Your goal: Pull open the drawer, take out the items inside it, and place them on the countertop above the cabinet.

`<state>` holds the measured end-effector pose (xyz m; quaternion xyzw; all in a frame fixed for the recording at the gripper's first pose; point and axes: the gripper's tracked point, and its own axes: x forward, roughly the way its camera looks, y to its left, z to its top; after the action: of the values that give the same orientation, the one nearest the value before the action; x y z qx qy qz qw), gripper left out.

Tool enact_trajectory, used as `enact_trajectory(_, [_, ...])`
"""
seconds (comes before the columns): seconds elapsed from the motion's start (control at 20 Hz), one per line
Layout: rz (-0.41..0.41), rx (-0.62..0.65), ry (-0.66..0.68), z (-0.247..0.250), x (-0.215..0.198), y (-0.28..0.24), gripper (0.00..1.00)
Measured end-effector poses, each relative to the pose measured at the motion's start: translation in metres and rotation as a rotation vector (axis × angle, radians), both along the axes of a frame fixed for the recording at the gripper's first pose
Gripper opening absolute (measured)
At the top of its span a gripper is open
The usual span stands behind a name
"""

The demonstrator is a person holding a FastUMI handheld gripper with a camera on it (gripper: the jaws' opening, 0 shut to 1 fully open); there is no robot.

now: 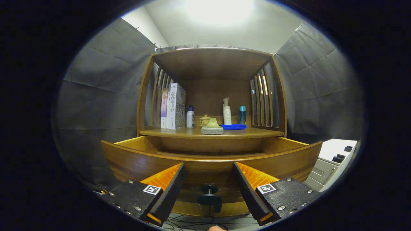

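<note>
The gripper (208,179) has its fingers spread wide, holding nothing, with the small dark round knob (209,194) of the drawer between them, touching neither. The brown wooden drawer (212,160) stands pulled out just ahead of the fingertips; its inside cannot be seen past the front panel. Beyond it lies the wooden countertop (257,132) of the open-fronted cabinet (212,61) with slatted sides. On that surface stand two upright books (173,106), a small white bottle with a dark cap (190,117), a tan lidded pot (205,120), a tan cone on a grey round base (212,126), a white pump bottle (226,111), a blue tumbler (242,114) and a folded blue cloth (233,126). Grey cloth walls surround the cabinet; a pale unit (334,160) sits beside it.
</note>
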<state>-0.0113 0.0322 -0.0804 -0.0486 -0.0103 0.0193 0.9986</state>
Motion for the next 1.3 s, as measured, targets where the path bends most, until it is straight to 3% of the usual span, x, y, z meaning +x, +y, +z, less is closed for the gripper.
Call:
enact_trajectory(0.75, [-0.005,0.027,0.035,0.005,0.048,0.001,0.94])
enact_trajectory(1.3, [-0.016,0.016,0.101,-0.017,0.108,-0.003,0.94])
